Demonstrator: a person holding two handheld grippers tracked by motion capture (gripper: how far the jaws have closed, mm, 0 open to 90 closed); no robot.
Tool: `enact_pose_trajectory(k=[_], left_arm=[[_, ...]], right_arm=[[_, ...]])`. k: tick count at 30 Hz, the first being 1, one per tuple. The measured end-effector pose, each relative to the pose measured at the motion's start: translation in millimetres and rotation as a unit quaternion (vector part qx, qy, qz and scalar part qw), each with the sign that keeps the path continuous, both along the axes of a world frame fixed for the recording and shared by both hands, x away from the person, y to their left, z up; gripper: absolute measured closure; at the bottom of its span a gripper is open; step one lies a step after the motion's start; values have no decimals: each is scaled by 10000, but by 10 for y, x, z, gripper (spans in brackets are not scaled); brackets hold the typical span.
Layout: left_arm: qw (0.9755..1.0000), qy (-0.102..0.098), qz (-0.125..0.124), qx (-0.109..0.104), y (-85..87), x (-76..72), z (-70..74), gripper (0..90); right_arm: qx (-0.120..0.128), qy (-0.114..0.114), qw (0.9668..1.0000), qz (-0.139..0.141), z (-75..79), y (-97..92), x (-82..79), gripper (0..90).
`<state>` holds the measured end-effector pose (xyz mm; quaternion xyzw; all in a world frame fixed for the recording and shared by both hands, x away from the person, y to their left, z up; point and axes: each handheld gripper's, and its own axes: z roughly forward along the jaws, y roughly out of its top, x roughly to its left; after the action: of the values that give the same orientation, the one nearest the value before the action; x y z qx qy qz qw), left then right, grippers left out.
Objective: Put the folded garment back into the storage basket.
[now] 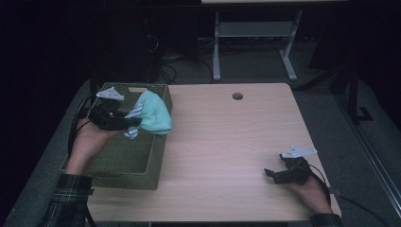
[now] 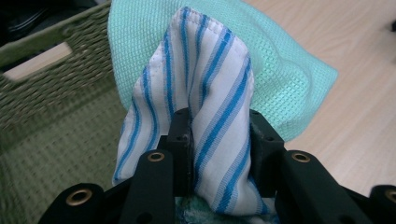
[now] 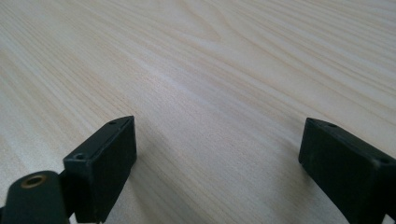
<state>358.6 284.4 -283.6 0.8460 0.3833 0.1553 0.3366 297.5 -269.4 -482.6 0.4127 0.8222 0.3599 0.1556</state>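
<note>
A light wooden table (image 1: 227,142) carries a woven olive-green basket (image 1: 127,161) at its left edge, with a rectangular handle slot cut in its far wall. The left gripper (image 1: 130,124), held in the person's left hand (image 1: 90,139), hangs above the basket near its right wall, and its 2 black jaws are pinched tight on a white cloth with blue stripes (image 2: 205,116). In the left gripper view that striped cloth rises between the jaws in a folded peak, and a mint-green waffle-weave cloth (image 2: 280,79) lies behind it; whether the jaws also pinch the green cloth cannot be told. From above, the green cloth (image 1: 153,113) bunches over the basket's right rim, partly hanging past it toward the bare tabletop, while a strip of the striped cloth (image 1: 134,124) dangles beside the jaws. A plaid sleeve (image 1: 66,198) covers the left forearm at the bottom of the high view. The right gripper (image 1: 269,174), held in the right hand (image 1: 309,189), sits low at the table's right front corner, well apart from the basket. In the right gripper view its jaws stand wide apart with nothing between them, just above the bare wood grain (image 3: 210,70). A round cable hole (image 1: 237,96) marks the table's far side.
</note>
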Motion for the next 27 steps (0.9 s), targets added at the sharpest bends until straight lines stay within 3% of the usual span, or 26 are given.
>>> enact_pose_trajectory(k=[9, 27], left_arm=[[9985, 57, 530, -126, 218, 28, -154, 665], [9914, 257, 1280, -2, 559, 102, -549, 665]], right_arm=[[5, -3, 10000, -7, -1, 1, 0, 110], [-6, 5, 10000, 4, 1, -1, 0, 110]])
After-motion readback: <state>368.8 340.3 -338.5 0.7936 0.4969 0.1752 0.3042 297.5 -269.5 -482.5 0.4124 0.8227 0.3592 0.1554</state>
